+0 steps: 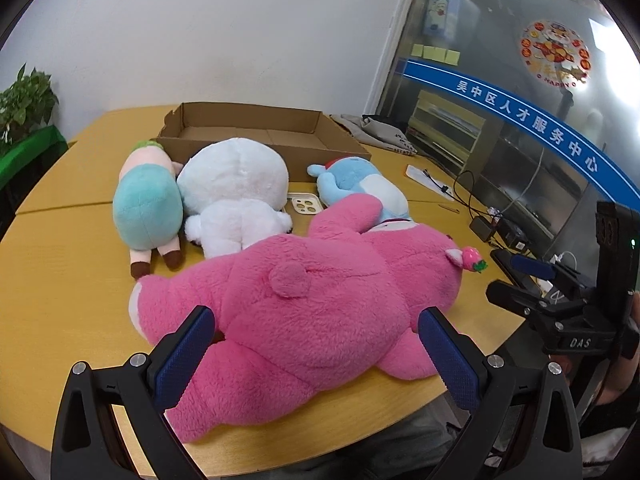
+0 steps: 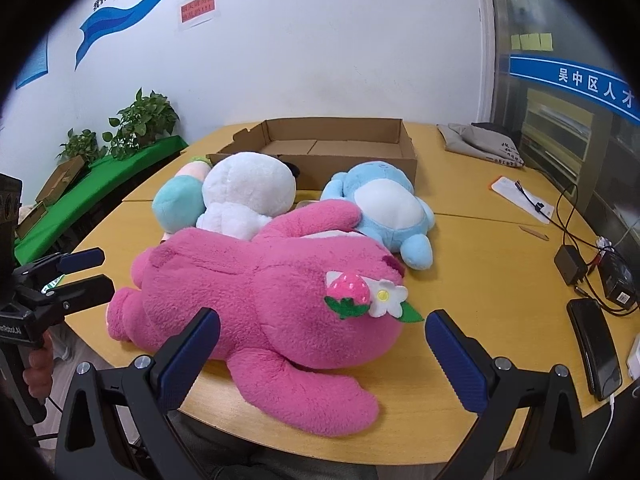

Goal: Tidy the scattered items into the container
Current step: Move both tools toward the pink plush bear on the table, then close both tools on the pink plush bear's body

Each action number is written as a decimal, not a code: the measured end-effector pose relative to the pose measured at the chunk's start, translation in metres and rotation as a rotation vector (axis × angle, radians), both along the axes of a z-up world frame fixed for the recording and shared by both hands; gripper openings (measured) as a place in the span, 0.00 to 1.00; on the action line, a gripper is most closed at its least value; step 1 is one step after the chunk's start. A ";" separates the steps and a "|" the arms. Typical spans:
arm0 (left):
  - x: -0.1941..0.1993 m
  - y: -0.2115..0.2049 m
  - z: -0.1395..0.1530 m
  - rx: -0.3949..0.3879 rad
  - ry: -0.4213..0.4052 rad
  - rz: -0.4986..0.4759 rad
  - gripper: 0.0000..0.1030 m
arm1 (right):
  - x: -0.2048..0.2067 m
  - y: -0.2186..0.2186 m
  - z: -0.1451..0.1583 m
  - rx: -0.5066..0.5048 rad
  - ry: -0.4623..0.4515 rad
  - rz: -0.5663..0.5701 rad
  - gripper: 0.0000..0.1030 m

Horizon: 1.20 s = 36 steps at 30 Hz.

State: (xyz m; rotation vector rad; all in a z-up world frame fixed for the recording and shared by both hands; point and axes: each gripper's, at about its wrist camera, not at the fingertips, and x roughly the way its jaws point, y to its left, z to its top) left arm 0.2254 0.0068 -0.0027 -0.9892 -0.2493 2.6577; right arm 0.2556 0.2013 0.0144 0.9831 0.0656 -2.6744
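Since both tongs stand wide open with nothing between them, you can start on the pink bear (image 1: 304, 320), which lies face down at the near edge of the worktop (image 1: 72, 216). Close your left tongs (image 1: 316, 344) around its thick lower body and your right tongs (image 2: 322, 344) near the head, then lift together. Carry it toward twelve o'clock, where the cardboard box (image 1: 256, 124) sits empty. The white plush (image 1: 236, 196), green plush (image 1: 146, 208) and blue plush (image 1: 360, 184) crowd that path, so raise it high. A phone case (image 1: 306, 204) hides between them.
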 end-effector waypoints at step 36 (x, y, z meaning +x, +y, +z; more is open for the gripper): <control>-0.073 -0.006 -0.067 0.106 -0.282 -0.020 0.91 | -0.112 0.026 -0.084 -0.284 -0.296 0.115 0.99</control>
